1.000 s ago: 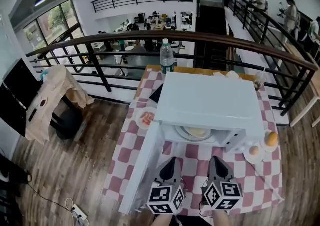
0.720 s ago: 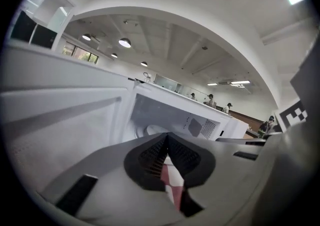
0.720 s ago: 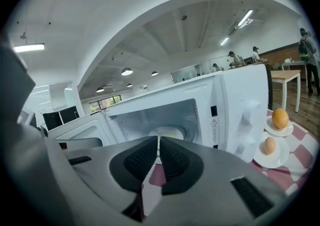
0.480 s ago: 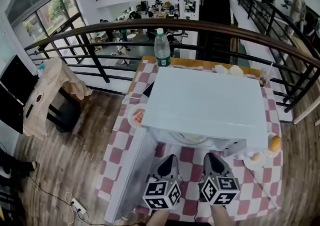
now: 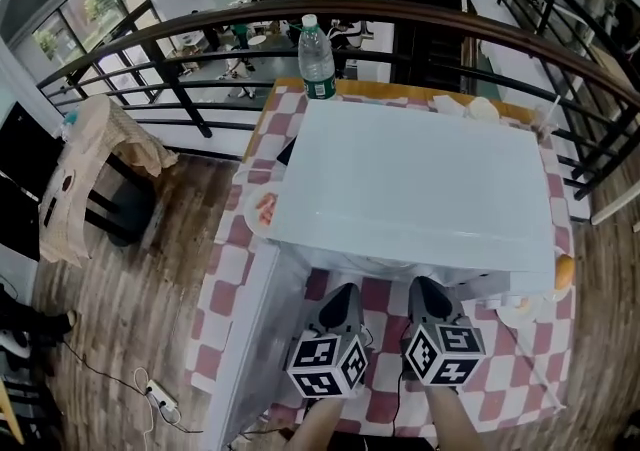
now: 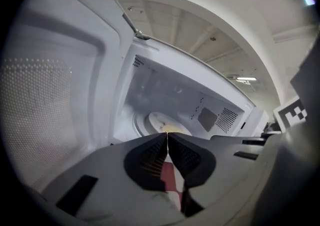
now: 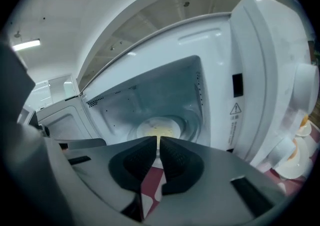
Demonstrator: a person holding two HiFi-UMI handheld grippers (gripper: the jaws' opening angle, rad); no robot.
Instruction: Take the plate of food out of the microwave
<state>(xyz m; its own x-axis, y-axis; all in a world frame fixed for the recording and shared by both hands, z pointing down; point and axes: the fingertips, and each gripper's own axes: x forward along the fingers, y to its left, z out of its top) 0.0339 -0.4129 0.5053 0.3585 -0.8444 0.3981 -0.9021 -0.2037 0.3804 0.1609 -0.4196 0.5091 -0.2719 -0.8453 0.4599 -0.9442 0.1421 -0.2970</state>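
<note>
Both grippers have dropped lower toward the open microwave (image 5: 420, 179), over the tabletop's (image 5: 386, 301) near edge. Left gripper (image 6: 166, 135) is closed and empty. Right gripper (image 7: 158, 140) has just been opening a crack, nothing between its jaws. Plate (image 7: 157, 131) sits inside the microwave.

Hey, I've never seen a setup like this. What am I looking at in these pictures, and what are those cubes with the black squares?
A person holds a two-jaw gripper in each hand; the marked cubes are part of them. The head view looks down from a camera on the person's head. The other two cameras ride on the left gripper and right gripper, looking along their jaws. On a checked tablecloth stands a white microwave, its door open, a water bottle behind it. A plate of food sits inside. Nothing is held: the left jaws are shut, the right have just opened slightly, empty.
</note>
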